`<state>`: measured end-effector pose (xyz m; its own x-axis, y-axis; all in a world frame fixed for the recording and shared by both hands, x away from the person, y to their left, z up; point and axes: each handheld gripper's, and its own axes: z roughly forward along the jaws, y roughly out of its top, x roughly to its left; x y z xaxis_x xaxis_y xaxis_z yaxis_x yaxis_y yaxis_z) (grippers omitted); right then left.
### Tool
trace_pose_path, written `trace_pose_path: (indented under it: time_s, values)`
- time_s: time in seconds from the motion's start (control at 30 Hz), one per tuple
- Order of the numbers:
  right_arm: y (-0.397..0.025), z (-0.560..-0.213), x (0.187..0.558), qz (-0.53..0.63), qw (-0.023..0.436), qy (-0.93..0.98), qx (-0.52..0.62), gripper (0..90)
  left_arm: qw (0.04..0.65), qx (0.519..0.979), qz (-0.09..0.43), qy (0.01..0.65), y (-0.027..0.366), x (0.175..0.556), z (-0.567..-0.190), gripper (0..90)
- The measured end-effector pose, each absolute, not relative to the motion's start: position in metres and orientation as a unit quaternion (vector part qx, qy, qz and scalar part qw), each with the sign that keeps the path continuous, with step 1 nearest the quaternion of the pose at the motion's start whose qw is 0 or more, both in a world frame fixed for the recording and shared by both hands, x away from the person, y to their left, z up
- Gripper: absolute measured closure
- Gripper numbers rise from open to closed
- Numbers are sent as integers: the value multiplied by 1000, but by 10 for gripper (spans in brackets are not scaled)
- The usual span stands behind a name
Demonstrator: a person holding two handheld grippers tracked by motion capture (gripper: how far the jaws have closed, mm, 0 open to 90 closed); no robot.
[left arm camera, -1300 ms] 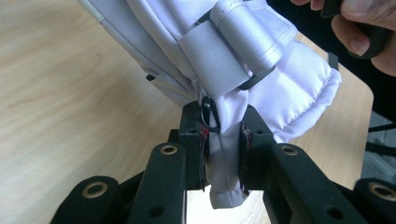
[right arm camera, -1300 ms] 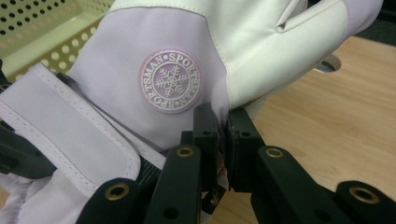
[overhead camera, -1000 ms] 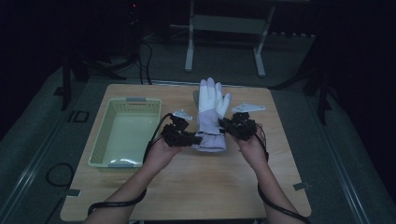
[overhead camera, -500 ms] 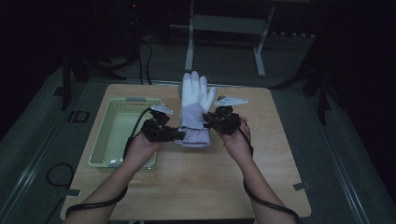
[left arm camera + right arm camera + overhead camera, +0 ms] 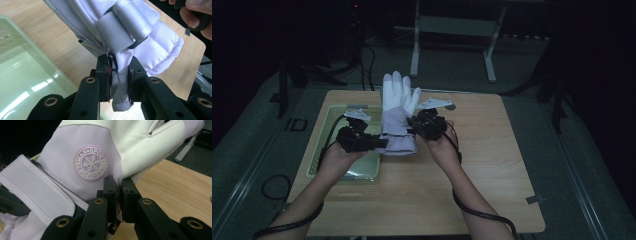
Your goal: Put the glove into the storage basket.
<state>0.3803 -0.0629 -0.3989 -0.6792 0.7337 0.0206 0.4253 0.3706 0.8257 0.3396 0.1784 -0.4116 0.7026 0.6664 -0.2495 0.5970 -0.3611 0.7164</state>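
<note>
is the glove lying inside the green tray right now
No, the ski glove is held up between the left hand-held gripper and the right hand-held gripper, beside the green tray, not in it.

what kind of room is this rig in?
Probably a lab or recording setup, not a home: a lone wooden table on grey floor in a darkened room, metal stand legs behind it, cables trailing on the floor. A person holds a glove over it.
</note>
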Motion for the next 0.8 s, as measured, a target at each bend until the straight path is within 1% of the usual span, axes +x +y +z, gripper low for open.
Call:
trace_pose_path:
  time_s: [0.3, 0.47, 0.8]
  values:
    - [-28, -397, 379, 432, 177, 813, 347, 841, 413, 817, 45, 399, 211, 332, -411, 754]
    - [-12, -400, 379, 434, 166, 815, 346, 841, 409, 816, 48, 406, 227, 328, -413, 754]
    - [43, -407, 377, 432, 149, 828, 325, 841, 400, 806, 52, 433, 278, 314, -416, 754]
